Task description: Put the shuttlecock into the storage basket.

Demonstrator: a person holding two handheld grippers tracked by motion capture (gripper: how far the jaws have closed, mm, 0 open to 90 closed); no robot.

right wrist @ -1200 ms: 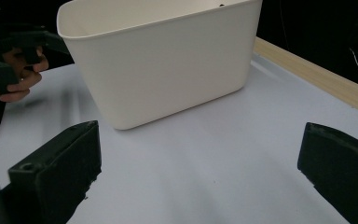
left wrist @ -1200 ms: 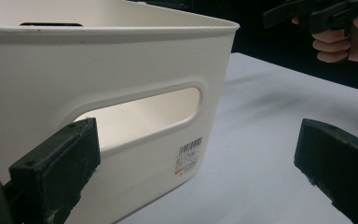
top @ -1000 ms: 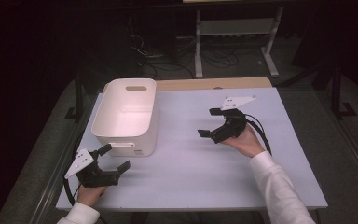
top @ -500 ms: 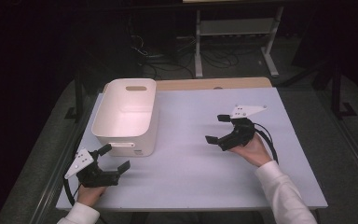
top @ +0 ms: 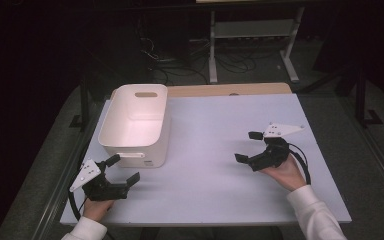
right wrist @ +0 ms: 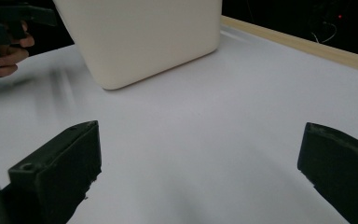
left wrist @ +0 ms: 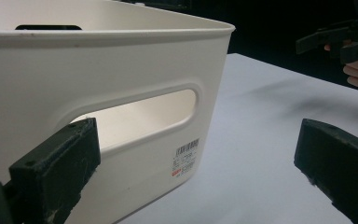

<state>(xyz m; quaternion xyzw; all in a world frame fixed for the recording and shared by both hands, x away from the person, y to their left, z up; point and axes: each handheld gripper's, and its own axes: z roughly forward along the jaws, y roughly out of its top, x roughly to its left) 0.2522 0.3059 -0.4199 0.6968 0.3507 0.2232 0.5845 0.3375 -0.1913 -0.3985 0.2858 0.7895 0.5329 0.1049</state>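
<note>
The white bin [top: 136, 125] stands upright on the left half of the counter [top: 215, 200], near its left edge, one short end with a slot handle turned toward the person and the other toward the far side. As far as the high view looks into it, its inside is bare: nothing lies on the floor of the bin that can be seen. Nothing grips it yet, so I judge the work to be at its very start, with the approach under way and any grasp, lift or shift of the bin left to do. The left hand-held gripper [top: 121, 169] sits just in front of the bin's near end, jaws spread wide and holding nothing; in the left gripper view the near slot handle [left wrist: 140, 116] lies between and beyond its jaws, close but apart. The right hand-held gripper [top: 248, 147] is well apart on the right half of the counter, jaws also spread wide and holding nothing, pointed toward the bin's long side.
</note>
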